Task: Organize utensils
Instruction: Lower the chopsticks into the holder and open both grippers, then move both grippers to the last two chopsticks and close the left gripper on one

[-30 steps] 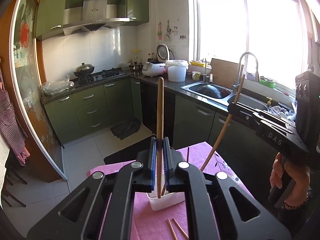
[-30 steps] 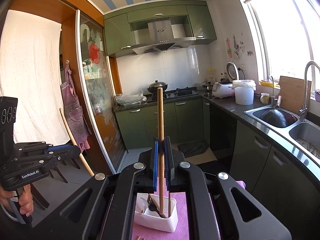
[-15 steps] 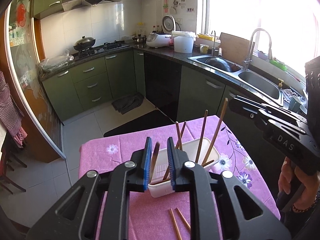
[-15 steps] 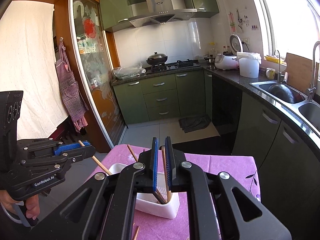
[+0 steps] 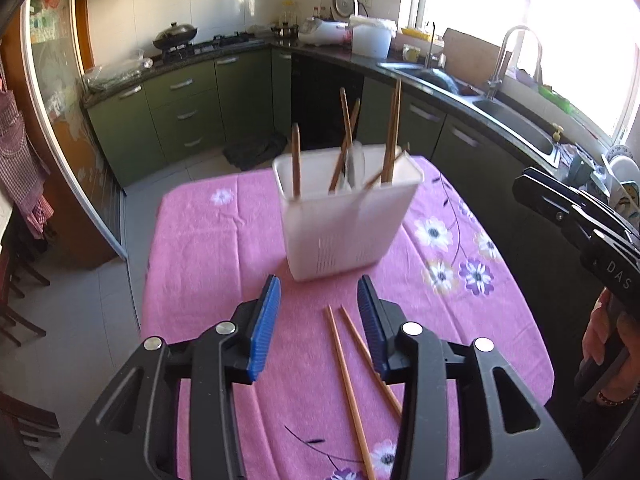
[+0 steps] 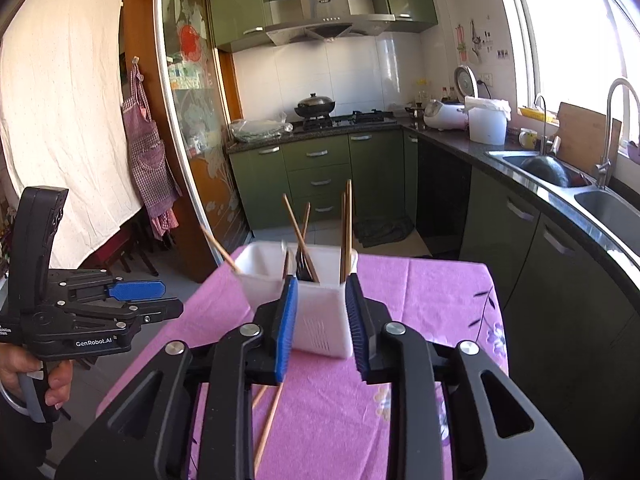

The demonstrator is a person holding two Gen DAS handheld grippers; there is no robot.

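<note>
A white utensil holder (image 5: 348,220) stands on the pink flowered tablecloth (image 5: 208,240) with several wooden chopsticks upright in it. Two loose chopsticks (image 5: 348,380) lie on the cloth in front of it, just below my left gripper (image 5: 319,284). That gripper's jaws are opening with nothing between the blue pads. My right gripper (image 6: 321,282) faces the holder (image 6: 320,320) from close by. Its jaws are opening too, and no pad touches anything. The loose chopsticks (image 6: 272,416) lie under it. Each gripper shows in the other's view: the right gripper (image 5: 576,216) and the left gripper (image 6: 160,300).
Green kitchen cabinets and a dark counter with a sink (image 5: 516,120) run behind and to the right of the table. A stove with a wok (image 6: 314,104) is at the back. A checked apron (image 6: 150,160) hangs by the glass door on the left.
Both grippers were each shut on an upright chopstick. They sank toward the holder and opened, and the chopsticks now stand in it. Both grippers hang lower, near the tabletop.
</note>
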